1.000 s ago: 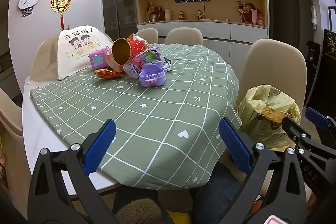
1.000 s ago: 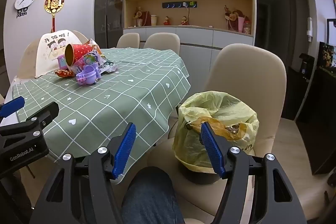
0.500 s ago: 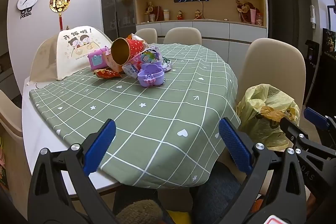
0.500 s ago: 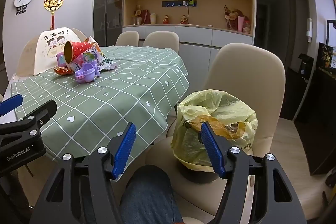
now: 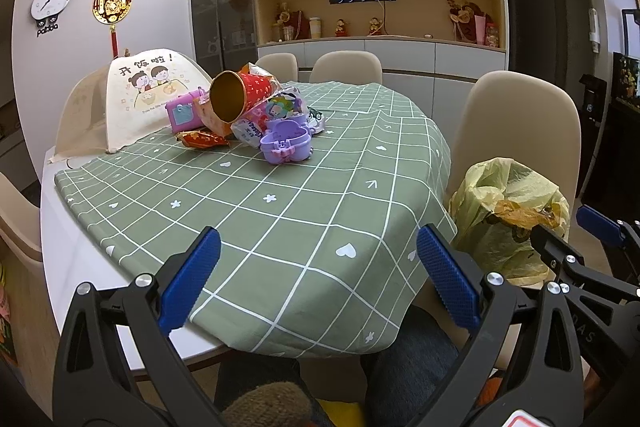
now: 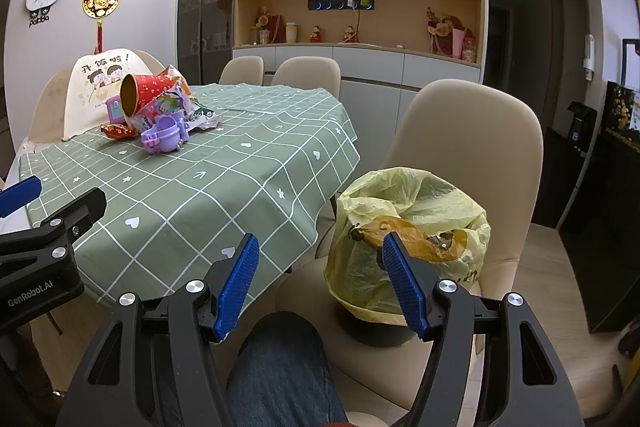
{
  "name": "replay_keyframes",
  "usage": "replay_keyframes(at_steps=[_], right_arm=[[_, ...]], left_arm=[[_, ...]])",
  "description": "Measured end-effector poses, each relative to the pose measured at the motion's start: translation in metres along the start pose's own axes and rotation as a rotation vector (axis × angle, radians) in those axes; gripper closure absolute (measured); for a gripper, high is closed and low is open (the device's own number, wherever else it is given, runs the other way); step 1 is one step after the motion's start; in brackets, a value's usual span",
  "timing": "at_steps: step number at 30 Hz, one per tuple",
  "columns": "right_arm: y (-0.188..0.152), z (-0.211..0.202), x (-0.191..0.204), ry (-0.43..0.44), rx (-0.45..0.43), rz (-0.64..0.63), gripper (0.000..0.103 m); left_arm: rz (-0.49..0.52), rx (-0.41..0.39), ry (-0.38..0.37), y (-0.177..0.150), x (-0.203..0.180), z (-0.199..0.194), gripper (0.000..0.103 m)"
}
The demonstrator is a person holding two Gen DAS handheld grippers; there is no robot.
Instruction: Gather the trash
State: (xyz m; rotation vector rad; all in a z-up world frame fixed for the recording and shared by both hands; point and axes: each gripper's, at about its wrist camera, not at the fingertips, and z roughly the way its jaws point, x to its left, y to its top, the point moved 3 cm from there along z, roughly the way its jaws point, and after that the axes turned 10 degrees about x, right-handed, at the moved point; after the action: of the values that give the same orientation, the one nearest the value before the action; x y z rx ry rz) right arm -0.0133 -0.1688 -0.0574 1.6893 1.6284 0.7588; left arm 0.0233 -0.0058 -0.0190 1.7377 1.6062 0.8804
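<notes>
Trash: a pile with a red paper cup (image 5: pixel 240 99), purple plastic box (image 5: pixel 286 143) and shiny wrappers is sitting far across the green checked tablecloth (image 5: pixel 280 219).
Bin: the yellow plastic bag (image 6: pixel 408 235) is waiting on the beige chair (image 6: pixel 472 147).
Left gripper (image 5: pixel 316 279): hanging wide apart, holding nothing.
Right gripper (image 6: pixel 320 283): gaping too, holding nothing.
Left to do: it looks like nearly everything.

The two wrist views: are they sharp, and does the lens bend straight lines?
Left wrist view: sharp, no motion blur; the cabinet edges bow outward and the corners go black. Right wrist view: also sharp, with the same fisheye bending; the yellow bag is evenly lit, with no strong glare.

Trash heap (image 5: pixel 248 111) on table, yellow bag (image 6: pixel 408 239) open
</notes>
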Motion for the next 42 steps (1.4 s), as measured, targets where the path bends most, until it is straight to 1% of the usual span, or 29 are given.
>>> replay_keyframes(at_steps=[13,14,19,23,29,42], right_arm=[[0.0,0.0,-0.001,-0.009,0.004,0.0,0.042],[0.0,-0.001,-0.001,-0.012,0.004,0.0,0.042],[0.003,0.002,-0.007,-0.014,0.006,0.019,0.042],[0.002,0.003,-0.003,-0.013,0.016,0.012,0.042],[0.005,-0.001,0.0,-0.019,-0.001,0.001,0.042],[0.003,-0.003,0.01,-0.025,-0.001,-0.023,0.042]], left_arm=[[-0.005,0.0,-0.007,-0.005,-0.003,0.002,0.009],[-0.004,0.0,-0.006,0.0,0.0,0.001,0.009],[0.007,0.007,-0.01,0.0,0.0,0.004,0.009],[-0.007,0.011,-0.009,0.001,0.004,0.004,0.009],[-0.005,-0.007,-0.012,0.003,0.006,0.0,0.009],[-0.019,-0.007,-0.013,0.002,0.012,-0.001,0.009]])
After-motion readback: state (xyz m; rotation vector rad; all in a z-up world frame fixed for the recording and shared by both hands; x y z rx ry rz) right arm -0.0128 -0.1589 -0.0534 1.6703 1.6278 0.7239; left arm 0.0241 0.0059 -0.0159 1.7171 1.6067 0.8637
